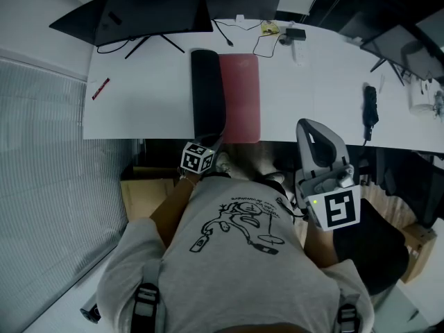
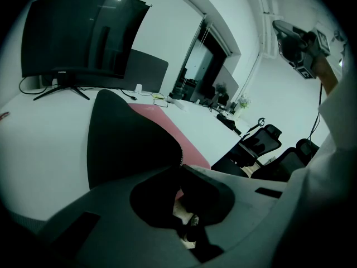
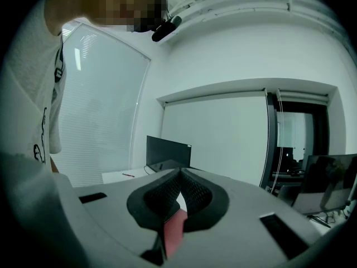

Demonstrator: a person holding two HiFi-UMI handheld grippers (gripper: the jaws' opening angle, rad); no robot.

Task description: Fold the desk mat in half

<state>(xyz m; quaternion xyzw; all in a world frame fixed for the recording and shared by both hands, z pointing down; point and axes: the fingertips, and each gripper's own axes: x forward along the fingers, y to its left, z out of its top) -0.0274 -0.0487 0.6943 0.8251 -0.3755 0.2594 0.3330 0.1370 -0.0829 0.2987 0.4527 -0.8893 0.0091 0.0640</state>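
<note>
The desk mat lies on the white desk (image 1: 139, 109), its red face (image 1: 241, 96) up and its left part rolled over as a black flap (image 1: 207, 89). My left gripper (image 1: 214, 144) is at the desk's near edge, shut on the near corner of that flap. In the left gripper view the jaws (image 2: 180, 169) pinch the black flap (image 2: 125, 138) at its stitched edge, with red mat (image 2: 167, 128) beyond. My right gripper (image 1: 309, 127) is lifted off the desk in front of the person's chest, shut (image 3: 179, 175) with nothing in it. It also shows up high in the left gripper view (image 2: 293, 41).
Two dark monitors (image 1: 149, 9) stand at the back of the desk, with cables and a small device (image 1: 295, 35) to the right. A red pen (image 1: 100, 88) lies at the left. Office chairs (image 2: 262, 141) stand off to the right. A cardboard box (image 1: 146, 189) sits under the desk.
</note>
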